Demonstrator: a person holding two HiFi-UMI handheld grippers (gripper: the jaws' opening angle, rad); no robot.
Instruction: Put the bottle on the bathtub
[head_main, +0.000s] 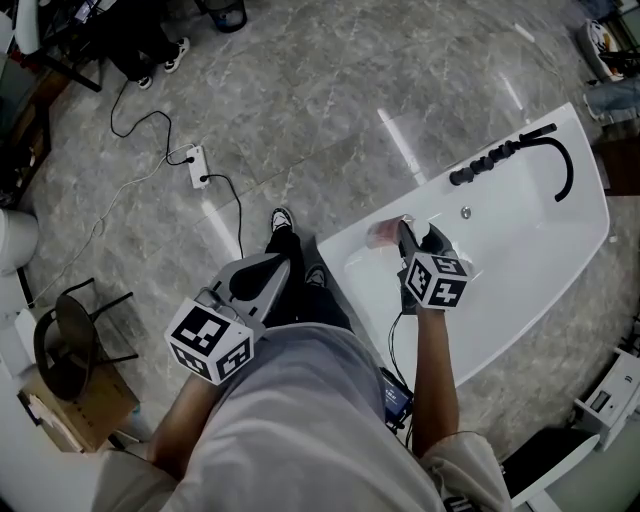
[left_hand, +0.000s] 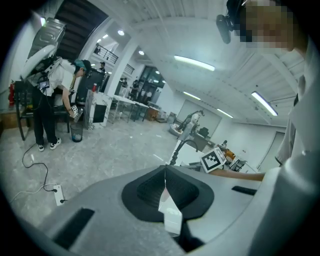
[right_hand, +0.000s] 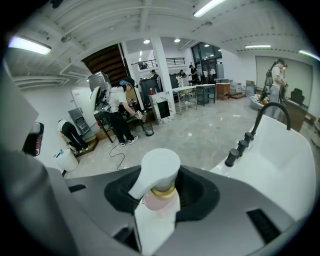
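Now, bottle (right_hand: 157, 202) in right gripper (head_main: 420, 238) — above bathtub (head_main: 540, 235)

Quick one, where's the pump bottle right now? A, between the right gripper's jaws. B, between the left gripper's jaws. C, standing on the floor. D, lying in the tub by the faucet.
A: the right gripper view shows the pump bottle clamped between the jaws of the right gripper, which is held above the white bathtub.

Grey floor (head_main: 330, 100) w/ white bathtub (head_main: 535, 255), power strip (head_main: 198, 166)
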